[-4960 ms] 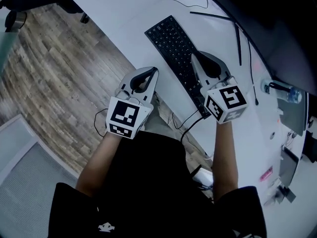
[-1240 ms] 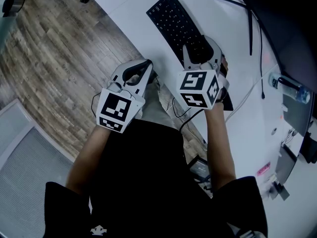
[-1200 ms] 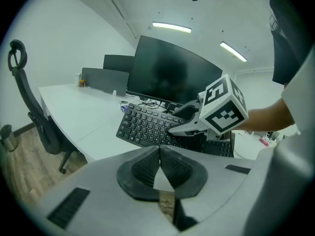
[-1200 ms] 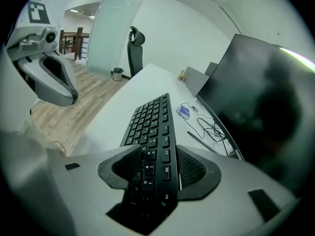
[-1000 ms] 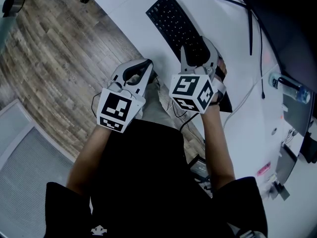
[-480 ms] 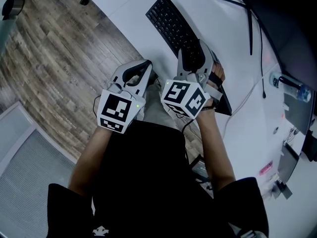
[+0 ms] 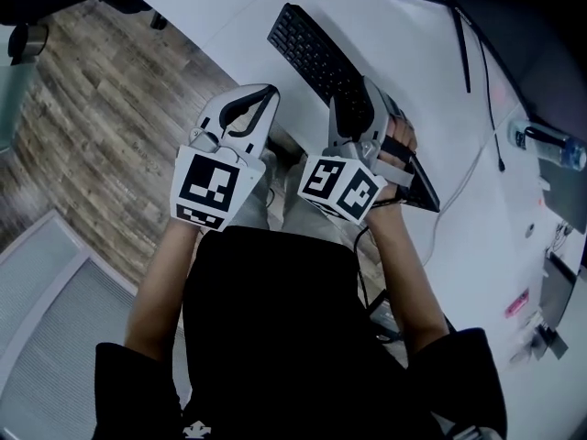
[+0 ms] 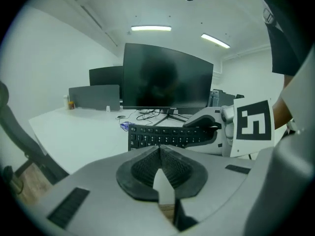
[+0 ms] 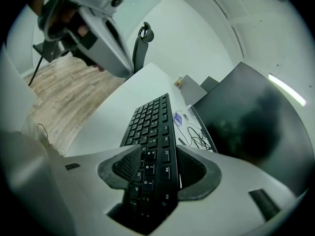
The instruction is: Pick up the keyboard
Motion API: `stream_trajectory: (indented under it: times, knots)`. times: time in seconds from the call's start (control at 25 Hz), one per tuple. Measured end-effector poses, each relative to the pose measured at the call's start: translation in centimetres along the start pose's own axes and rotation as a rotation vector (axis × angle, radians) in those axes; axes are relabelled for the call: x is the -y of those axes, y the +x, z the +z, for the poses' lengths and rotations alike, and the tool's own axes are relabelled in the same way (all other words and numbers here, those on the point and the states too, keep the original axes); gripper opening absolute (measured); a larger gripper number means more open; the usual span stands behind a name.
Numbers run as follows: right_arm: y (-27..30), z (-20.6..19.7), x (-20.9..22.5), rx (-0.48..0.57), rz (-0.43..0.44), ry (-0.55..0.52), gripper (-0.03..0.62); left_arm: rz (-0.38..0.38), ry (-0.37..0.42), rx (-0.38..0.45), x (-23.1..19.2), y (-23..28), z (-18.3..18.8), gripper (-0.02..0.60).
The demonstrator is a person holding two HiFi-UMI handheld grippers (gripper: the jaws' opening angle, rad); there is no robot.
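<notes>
Flat black keyboard (image 7: 312,53) clamped between ribbed rubber pads (image 9: 125,167) of the right tool (image 7: 358,99); left tool (image 7: 269,94) pinched closed, empty.

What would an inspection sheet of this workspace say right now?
Surface: white desk, bare left of the keyboard.
Job's things: black keyboard, near end in the right gripper.
Clutter: blue packet beyond the keyboard; water bottle at the desk's right.
Grippers: right gripper's fingers shut on the keyboard's long edges; left gripper shut, empty, off the desk edge.
Cables: thin dark cables near the monitor; white cable right of the keyboard.
Surroundings: wood-pattern floor; office chair.
</notes>
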State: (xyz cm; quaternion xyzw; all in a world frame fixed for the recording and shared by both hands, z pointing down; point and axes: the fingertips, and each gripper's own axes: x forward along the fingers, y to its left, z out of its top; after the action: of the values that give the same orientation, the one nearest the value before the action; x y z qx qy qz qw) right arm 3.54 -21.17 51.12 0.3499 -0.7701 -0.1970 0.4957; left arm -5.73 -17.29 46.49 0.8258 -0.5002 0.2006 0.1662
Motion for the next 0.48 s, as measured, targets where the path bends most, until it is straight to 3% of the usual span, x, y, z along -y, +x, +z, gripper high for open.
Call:
stream_trajectory:
  times: [0.28,0.48]
  knots:
    - [-0.4,0.4,-0.4,-0.004,-0.037,-0.02,0.227,-0.097,0.253,-0.014,-1.4,1.7,3.8,0.012]
    - [-0.5,0.6,-0.6,-0.009,-0.06,-0.03,0.227,-0.238,0.489,-0.072,-0.1,4.0,4.6,0.017]
